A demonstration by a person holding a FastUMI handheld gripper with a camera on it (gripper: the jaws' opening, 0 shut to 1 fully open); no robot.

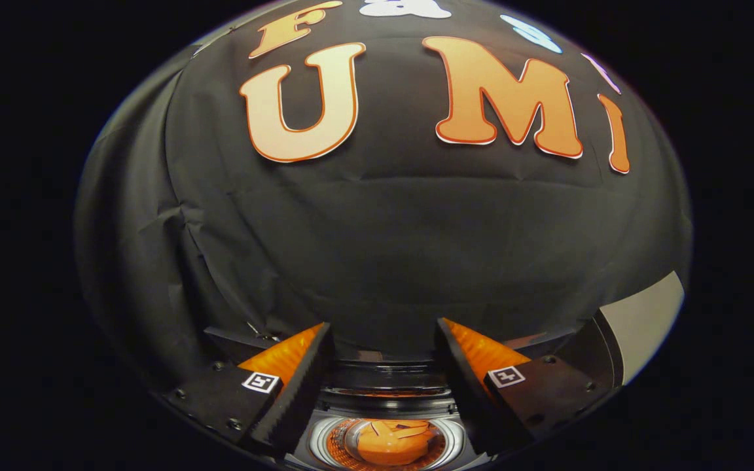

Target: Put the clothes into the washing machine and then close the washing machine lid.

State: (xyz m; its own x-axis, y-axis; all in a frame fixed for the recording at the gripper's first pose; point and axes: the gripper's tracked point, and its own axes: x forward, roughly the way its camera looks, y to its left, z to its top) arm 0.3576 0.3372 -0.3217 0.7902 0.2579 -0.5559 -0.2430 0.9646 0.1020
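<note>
The gripper (383, 330) is spread wide with nothing between its fingers, which point toward the black cloth wall (383, 242) of the booth. Low in the gap between the fingers lies the washing machine (387, 392), seen from above: a dark rim band, then a shiny round metal drum in which an orange bundle that may be the clothes (393, 443) rests; its lid cannot be made out for sure. Beyond the right finger stands a pale grey panel (645, 314).

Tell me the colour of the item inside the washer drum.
Orange, seen in the gripper view.
</note>
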